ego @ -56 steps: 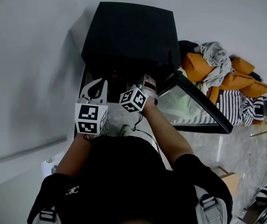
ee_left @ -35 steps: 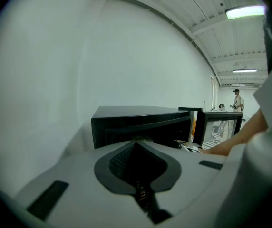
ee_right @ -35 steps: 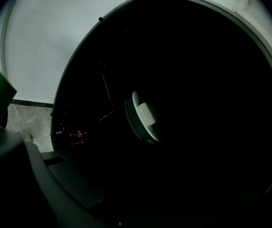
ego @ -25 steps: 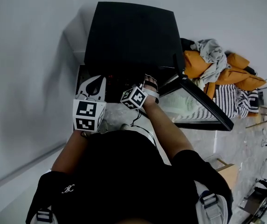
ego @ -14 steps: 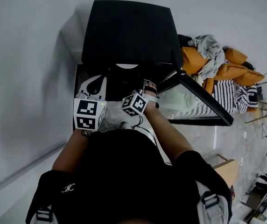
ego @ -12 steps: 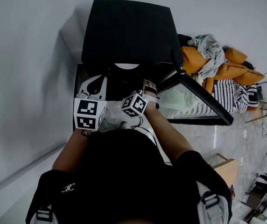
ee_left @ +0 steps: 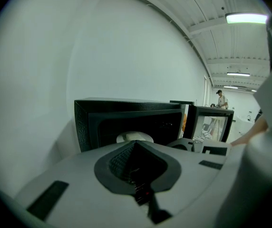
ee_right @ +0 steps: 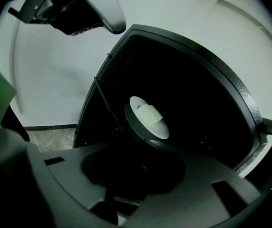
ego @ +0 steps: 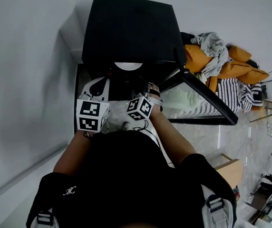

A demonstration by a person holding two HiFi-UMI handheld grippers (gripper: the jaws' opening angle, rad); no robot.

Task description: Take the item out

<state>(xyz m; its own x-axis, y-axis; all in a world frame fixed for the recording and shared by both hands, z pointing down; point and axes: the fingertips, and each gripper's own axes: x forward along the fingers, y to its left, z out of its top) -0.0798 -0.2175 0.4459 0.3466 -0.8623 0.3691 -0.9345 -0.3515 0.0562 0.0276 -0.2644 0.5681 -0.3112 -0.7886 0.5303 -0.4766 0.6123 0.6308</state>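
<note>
A: Two grippers, so how are they standing?
B: Left gripper is hovering, jaws pressed together, empty. Right gripper is pinching the rim of a round dark dish with a smooth white inside, its jaws just easing apart.
A: Where?
B: Mid-frame in the right gripper view, sitting in the pebbly black box oven's mouth, carrying a pale block.

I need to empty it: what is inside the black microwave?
A dark dish with a white inside, a pale lump on it. The rest of the cavity is too dark to see, and the dish covers what lies beneath.
</note>
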